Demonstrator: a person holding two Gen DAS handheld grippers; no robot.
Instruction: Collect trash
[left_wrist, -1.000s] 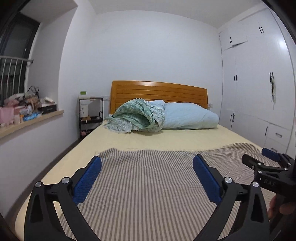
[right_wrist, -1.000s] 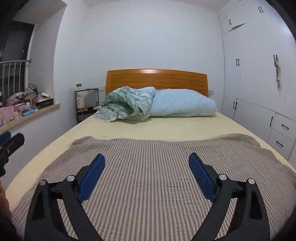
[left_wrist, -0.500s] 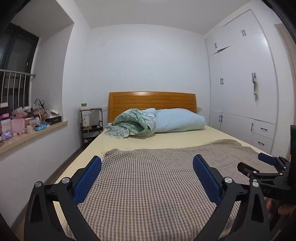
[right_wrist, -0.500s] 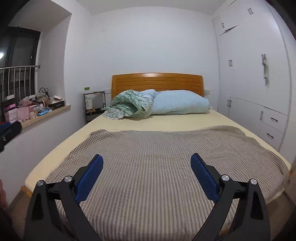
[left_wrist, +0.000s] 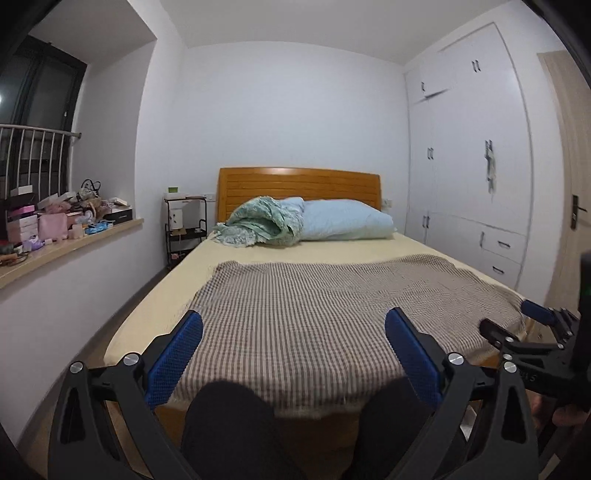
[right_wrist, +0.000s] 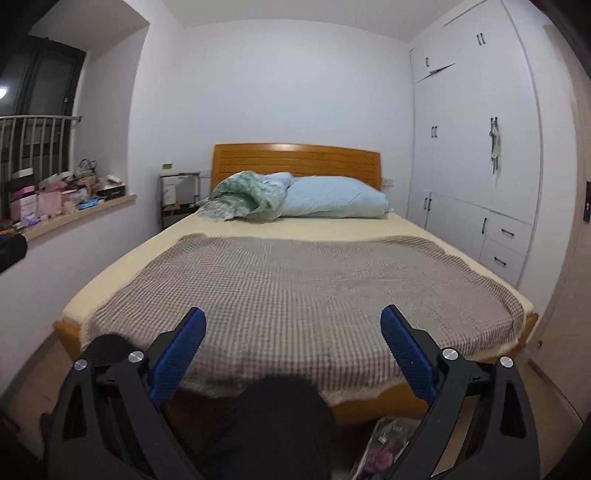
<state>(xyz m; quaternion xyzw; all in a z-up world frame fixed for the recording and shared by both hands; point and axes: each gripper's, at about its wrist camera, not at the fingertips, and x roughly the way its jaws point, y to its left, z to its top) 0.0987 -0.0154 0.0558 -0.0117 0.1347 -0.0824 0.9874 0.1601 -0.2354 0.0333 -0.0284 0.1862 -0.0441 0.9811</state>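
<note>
Both claws gape empty — the left claw (left_wrist: 293, 354) and right claw (right_wrist: 293, 350) face the bed (right_wrist: 295, 280). The crinkled wrapper (right_wrist: 384, 443) lies on the floor, low and near, right of the knee — nearer the right claw.

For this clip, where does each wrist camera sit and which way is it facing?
Left wrist: on the left gripper, open, at the foot of the bed, facing the headboard; the person's dark knees and the right gripper at right show.
Right wrist: on the right gripper, open, same heading, slightly rightward; a knee and a crinkly bag on the floor show.
Shared: bed, checked blanket, pillow, wardrobe, cluttered windowsill.
</note>
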